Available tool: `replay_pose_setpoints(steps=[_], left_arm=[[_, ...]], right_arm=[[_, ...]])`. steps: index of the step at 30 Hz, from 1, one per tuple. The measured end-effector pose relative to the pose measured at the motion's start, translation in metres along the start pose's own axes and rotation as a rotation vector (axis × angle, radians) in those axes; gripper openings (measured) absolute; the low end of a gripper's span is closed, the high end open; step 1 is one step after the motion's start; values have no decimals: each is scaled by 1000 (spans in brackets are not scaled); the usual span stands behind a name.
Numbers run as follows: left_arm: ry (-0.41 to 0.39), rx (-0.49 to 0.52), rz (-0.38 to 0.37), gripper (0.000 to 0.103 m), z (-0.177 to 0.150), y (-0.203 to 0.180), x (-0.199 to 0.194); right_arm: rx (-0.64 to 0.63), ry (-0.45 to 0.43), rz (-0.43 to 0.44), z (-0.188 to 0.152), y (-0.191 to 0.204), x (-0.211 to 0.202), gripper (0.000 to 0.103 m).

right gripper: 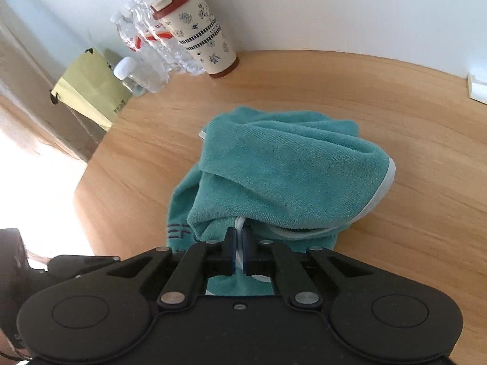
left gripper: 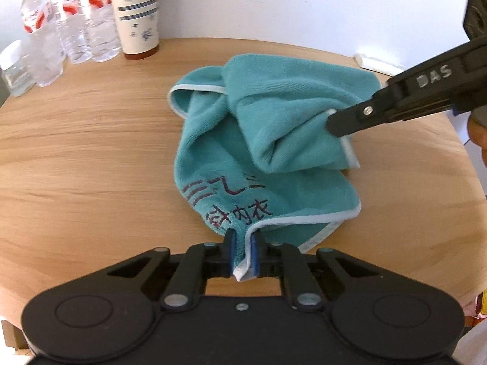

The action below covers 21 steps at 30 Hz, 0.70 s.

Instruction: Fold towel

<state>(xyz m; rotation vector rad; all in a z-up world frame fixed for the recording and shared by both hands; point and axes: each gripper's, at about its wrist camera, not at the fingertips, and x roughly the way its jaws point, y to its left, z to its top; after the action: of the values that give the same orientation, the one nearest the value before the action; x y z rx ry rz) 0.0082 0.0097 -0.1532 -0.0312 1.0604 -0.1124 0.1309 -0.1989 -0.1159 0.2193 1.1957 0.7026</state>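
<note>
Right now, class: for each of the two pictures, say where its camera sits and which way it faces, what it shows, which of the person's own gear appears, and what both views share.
Left wrist: sits on the left gripper, facing forward and down over the table; shows the towel pinched at its near corner, and the right gripper reaching in from the right.
Right wrist: sits on the right gripper, facing forward and down; shows its pads shut on the towel's white hem, part of the left gripper at lower left.
Shared: towel, table, cup, bottles, wall.
</note>
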Motion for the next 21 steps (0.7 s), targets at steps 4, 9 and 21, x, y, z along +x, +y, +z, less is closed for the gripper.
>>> replay_pose_setpoints(steps=[4,9,21], left_arm=[[-29,-46,22,10,10,15,-10],[-40,-75,42,10,11,29,-21],[-35,-88,82,11,3,47,-49]], right_arm=[[61,-64,77,12,3,-9,3],[97,-136,147,24,5,-38,3],[206,-358,181,12,-1,-119,3]])
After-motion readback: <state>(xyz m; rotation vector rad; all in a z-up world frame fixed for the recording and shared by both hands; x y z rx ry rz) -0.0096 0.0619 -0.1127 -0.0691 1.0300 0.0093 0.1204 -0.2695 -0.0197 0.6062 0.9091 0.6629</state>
